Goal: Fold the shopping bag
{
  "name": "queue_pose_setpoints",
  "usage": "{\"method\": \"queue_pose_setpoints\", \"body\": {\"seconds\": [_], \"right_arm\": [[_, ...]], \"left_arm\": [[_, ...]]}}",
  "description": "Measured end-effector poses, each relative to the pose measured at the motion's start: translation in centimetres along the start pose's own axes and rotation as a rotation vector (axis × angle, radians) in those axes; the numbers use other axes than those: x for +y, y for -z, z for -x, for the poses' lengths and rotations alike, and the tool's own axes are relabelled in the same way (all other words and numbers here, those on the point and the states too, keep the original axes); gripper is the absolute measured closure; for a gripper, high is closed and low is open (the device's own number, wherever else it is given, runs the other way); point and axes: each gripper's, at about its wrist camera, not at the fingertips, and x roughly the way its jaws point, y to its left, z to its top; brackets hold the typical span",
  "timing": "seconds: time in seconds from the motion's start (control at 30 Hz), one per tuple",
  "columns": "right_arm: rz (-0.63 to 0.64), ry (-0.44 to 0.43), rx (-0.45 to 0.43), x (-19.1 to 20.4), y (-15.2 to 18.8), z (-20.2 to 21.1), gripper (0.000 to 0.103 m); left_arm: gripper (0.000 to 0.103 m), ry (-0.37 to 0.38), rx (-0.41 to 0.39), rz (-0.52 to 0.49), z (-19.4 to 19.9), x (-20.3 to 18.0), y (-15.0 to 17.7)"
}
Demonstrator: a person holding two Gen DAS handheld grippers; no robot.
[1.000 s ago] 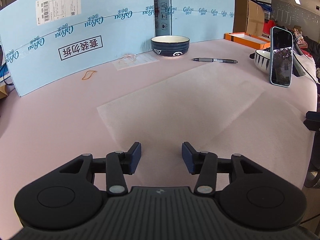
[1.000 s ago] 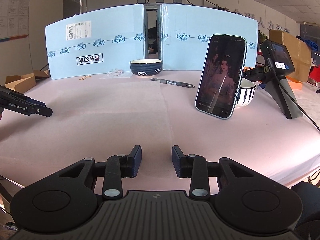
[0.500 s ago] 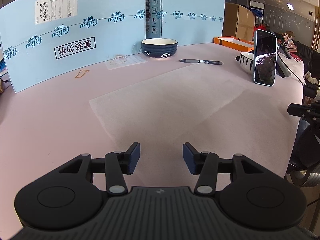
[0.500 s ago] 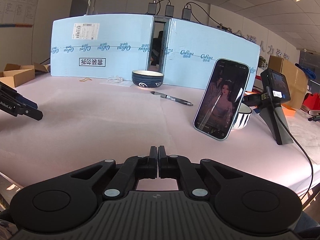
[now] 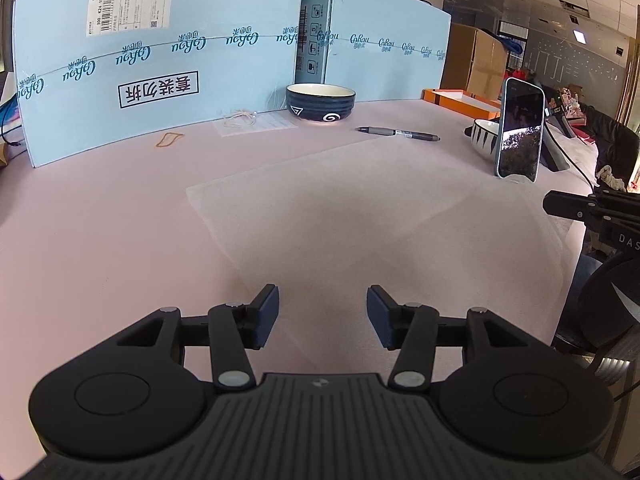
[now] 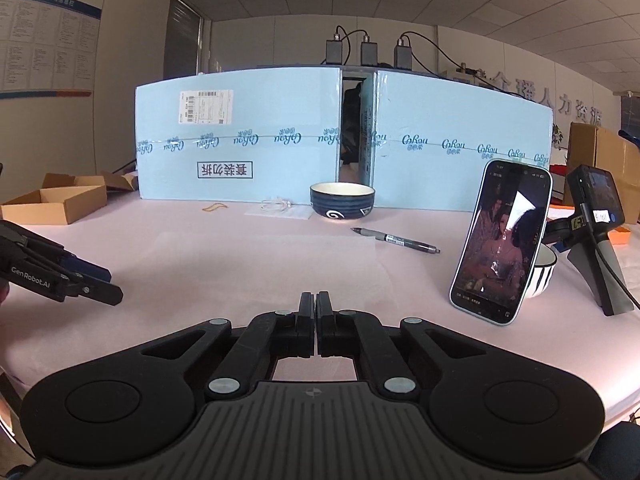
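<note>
A thin, translucent whitish shopping bag (image 5: pixel 360 200) lies flat on the pink table; in the right wrist view it (image 6: pixel 260 256) is a faint sheet in the middle. My left gripper (image 5: pixel 323 304) is open and empty, low over the bag's near edge. It also shows at the left of the right wrist view (image 6: pixel 92 284). My right gripper (image 6: pixel 311 304) is shut with nothing visible between its pads, near the table's front edge; it shows at the right in the left wrist view (image 5: pixel 576 208).
A blue cardboard wall (image 5: pixel 160 80) stands at the back. A dark bowl (image 5: pixel 320 102), a pen (image 5: pixel 400 134), a rubber band (image 5: pixel 170 139) and a small clear packet (image 5: pixel 256 122) lie before it. A phone (image 6: pixel 500 240) leans on a striped bowl (image 6: pixel 542 272), a camera stand (image 6: pixel 596 240) beside.
My right gripper closed from open to shut and rose slightly. My left gripper stayed open and turned a little to the left, drawing back over the bag's near edge.
</note>
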Motion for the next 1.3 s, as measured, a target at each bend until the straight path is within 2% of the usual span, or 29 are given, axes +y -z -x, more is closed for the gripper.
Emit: {"method": "queue_pose_setpoints", "body": {"seconds": [0.07, 0.1, 0.13, 0.23, 0.47, 0.67, 0.73, 0.83, 1.0, 1.17, 1.3], "right_arm": [[-0.032, -0.080, 0.002, 1.1, -0.1, -0.9, 0.101], [-0.040, -0.108, 0.002, 1.7, -0.2, -1.3, 0.101], [-0.051, -0.143, -0.001, 2.5, -0.2, -1.9, 0.101], [-0.085, -0.258, -0.007, 5.0, -0.5, -3.8, 0.101], [-0.147, -0.494, -0.012, 10.6, -2.4, -8.2, 0.101], [-0.121, -0.641, -0.038, 16.7, -5.5, -11.6, 0.101], [-0.121, -0.670, -0.050, 18.3, -6.9, -12.3, 0.101], [-0.105, -0.691, -0.073, 19.6, -8.9, -12.7, 0.101], [-0.131, -0.708, -0.060, 18.7, -11.9, -13.1, 0.101], [-0.102, -0.672, -0.055, 17.6, -13.6, -13.5, 0.101], [-0.101, -0.681, -0.069, 17.2, -14.0, -13.3, 0.101]], "left_arm": [[0.048, 0.040, -0.010, 0.005, 0.1, -0.2, -0.3], [0.038, 0.069, -0.017, 0.010, 0.3, -0.3, -0.6], [0.034, 0.086, -0.026, 0.018, 0.5, -0.3, -0.7], [0.034, 0.116, -0.060, 0.051, 1.5, 0.1, -0.8], [0.034, 0.017, -0.095, 0.172, 5.7, 4.8, 1.6], [0.034, -0.074, -0.105, 0.258, 10.4, 8.6, 5.6], [0.033, -0.103, -0.116, 0.266, 12.0, 9.5, 6.8], [0.030, -0.108, -0.131, 0.278, 13.8, 10.2, 8.0], [0.027, -0.051, -0.148, 0.257, 13.9, 10.2, 8.0], [0.024, 0.004, -0.198, 0.139, 12.3, 7.4, 5.6], [0.021, 0.019, -0.238, 0.047, 11.4, 5.2, 4.2]]}}
